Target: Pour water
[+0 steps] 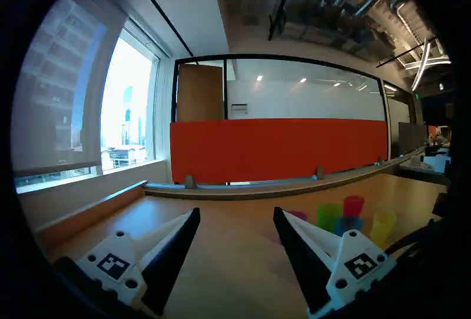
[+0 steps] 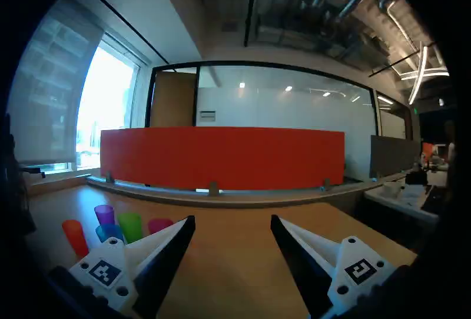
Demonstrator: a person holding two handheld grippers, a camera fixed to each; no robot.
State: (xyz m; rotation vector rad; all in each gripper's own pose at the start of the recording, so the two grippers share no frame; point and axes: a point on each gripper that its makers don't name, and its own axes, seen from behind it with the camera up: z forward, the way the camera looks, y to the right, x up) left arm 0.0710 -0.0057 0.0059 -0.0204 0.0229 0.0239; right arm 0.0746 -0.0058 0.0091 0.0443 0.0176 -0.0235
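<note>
Several coloured plastic cups stand together on the wooden desk. In the left gripper view they sit to the right beyond my fingers: a green cup, a red cup, a blue cup, a yellow cup and a pink cup partly behind the right finger. My left gripper is open and holds nothing. In the right gripper view the cups are at the left: an orange-red cup, a purple cup, a green cup, a blue cup, a pink cup. My right gripper is open with nothing between its fingers.
An orange divider panel runs along the desk's far edge, with a glass wall behind it. A bright window and a wooden ledge line the left side. Other desks with clutter lie to the right.
</note>
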